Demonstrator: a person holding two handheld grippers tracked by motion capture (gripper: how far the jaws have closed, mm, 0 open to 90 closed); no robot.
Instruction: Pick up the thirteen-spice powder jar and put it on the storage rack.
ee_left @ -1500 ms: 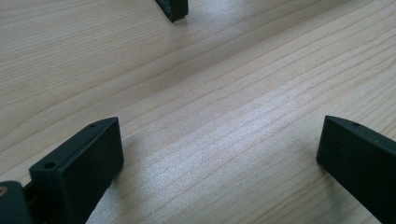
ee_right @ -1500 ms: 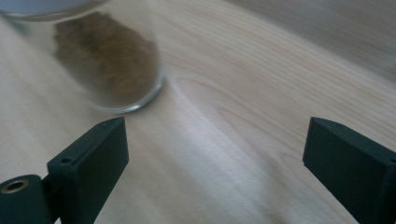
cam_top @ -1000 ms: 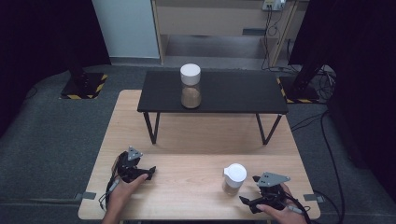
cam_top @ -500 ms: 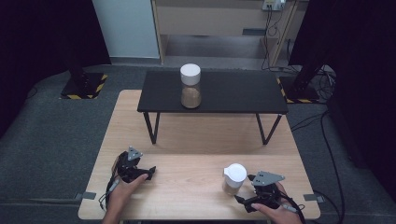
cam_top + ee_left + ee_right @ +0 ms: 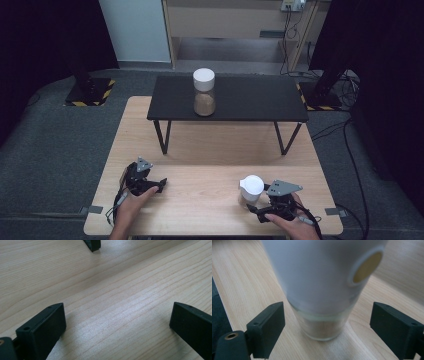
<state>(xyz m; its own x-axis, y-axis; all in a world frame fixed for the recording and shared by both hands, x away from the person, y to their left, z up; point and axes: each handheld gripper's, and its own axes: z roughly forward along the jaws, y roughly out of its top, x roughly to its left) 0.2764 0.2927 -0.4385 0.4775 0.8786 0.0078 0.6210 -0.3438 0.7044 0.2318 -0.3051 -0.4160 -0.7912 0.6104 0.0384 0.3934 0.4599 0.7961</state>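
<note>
We see the right gripper (image 5: 254,209) at the near right of the bench (image 5: 200,150), its jaws having just been closing around a white-lidded jar (image 5: 250,190). The jar stands between them, but a gap shows on either side, so the gripper is open and nothing is held yet. Over the last second the gripper has edged in toward the jar, while the jar has kept its spot. We judge that a grasp is under way: the jaws need to narrow further before any lift.

The left gripper (image 5: 161,184) rests well to the left of the jar, jaws wide apart with bare wood between them.

The high view gives us the layout: a second jar (image 5: 204,92), also white-lidded and partly filled with something brown, stands on a low black table (image 5: 250,97) beyond the near jar. The right gripper view supplies what the high view cannot: the jar (image 5: 322,290) up close, its glass base, a round tan spot on the lid, and the clear space beside each jaw. The left gripper view shows wood grain and one black table leg (image 5: 92,244).
</note>
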